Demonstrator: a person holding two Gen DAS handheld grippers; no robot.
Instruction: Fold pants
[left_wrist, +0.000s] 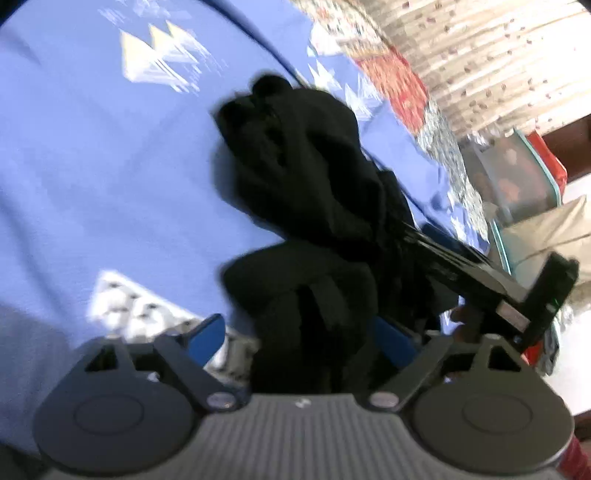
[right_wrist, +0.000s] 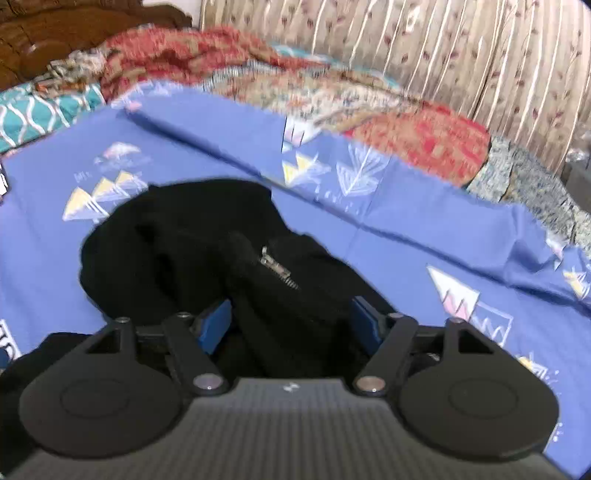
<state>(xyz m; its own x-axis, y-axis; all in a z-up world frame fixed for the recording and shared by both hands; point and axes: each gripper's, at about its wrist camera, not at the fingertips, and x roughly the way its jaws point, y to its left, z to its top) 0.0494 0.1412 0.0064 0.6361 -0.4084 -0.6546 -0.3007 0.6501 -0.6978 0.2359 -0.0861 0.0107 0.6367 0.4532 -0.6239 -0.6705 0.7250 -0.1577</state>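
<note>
No brand, label or writing can be read anywhere. On the left, the left tongs (left_wrist: 301, 334) stand apart, black cloth lying between their blue pads (left_wrist: 207, 332) without being pinched. The black pants (right_wrist: 207, 251) sit bunched on the blue patterned bed sheet (right_wrist: 388, 236), zipper (right_wrist: 277, 267) showing. On the right, the right tongs (right_wrist: 291, 323) are likewise apart over the heap.

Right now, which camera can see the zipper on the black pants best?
The right wrist view. The silver zipper shines clearly in the middle of the black pants, just ahead of the open right gripper. In the left wrist view the pants are a dark, blurry heap, with no zipper visible.
</note>
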